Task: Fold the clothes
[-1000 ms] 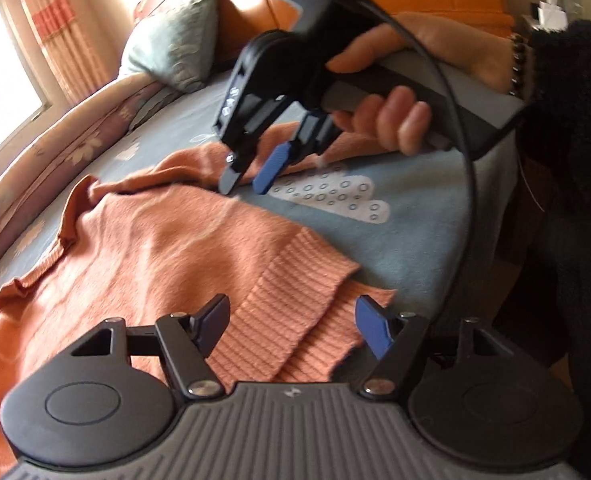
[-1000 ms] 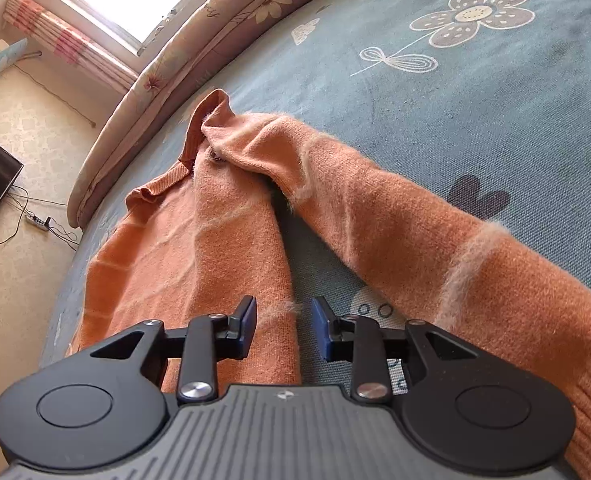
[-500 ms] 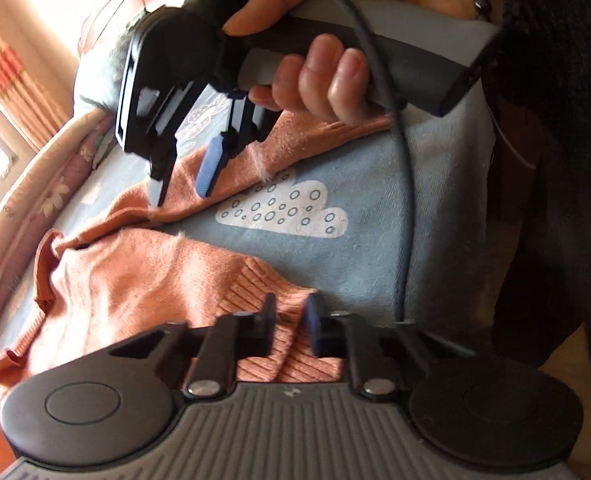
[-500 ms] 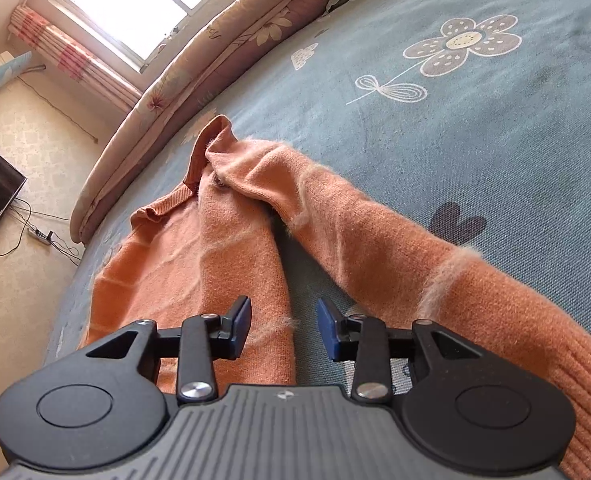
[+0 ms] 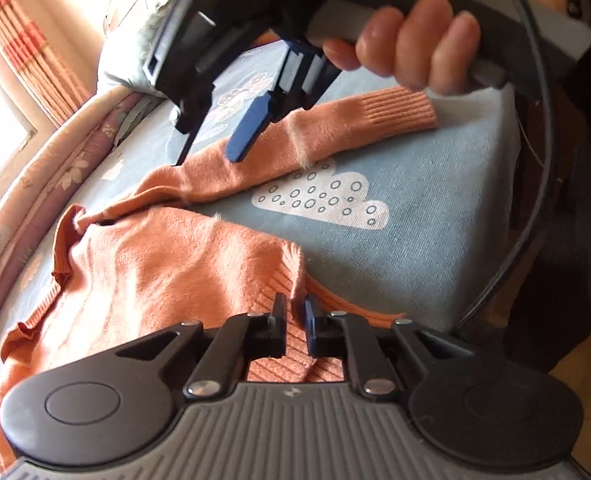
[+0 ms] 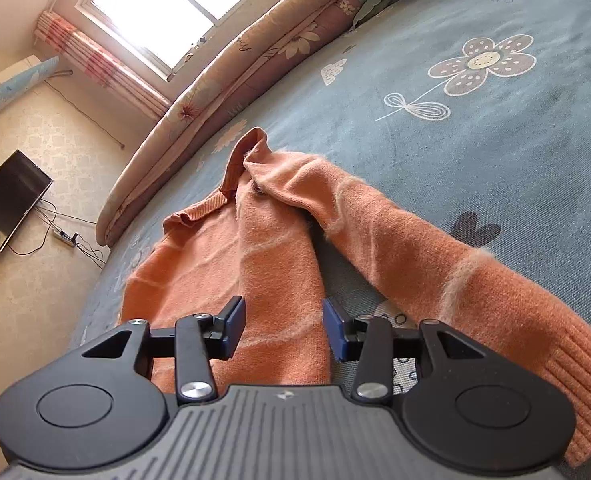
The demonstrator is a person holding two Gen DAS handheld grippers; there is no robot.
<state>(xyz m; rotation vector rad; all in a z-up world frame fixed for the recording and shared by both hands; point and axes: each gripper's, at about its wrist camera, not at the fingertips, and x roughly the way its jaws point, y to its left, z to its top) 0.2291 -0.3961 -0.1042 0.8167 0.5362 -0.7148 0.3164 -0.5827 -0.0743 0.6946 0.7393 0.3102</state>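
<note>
Big round-ish bed (image 6: 475, 152) with a blue-grey flower-print cover takes up most of both views, and its far edge runs out of frame so I can't see the whole thing. The orange sweater (image 6: 255, 264) is lying flat on it near the edge, one sleeve (image 6: 435, 264) stretched out to the side with its ribbed cuff partly cut off by the right camera's frame. In the left wrist view the left hand-held gripper (image 5: 294, 316) has its pads pinched down on the ribbed hem (image 5: 283, 344) of the sweater, only a sliver of gap with fabric in it. The right hand-held gripper (image 5: 211, 140) hangs over the sleeve, pads spread wide, nothing between them. The person's hand (image 5: 407, 52) wraps the handle, mostly cropped at the top. Can't tell if its tips touch the knit.
</note>
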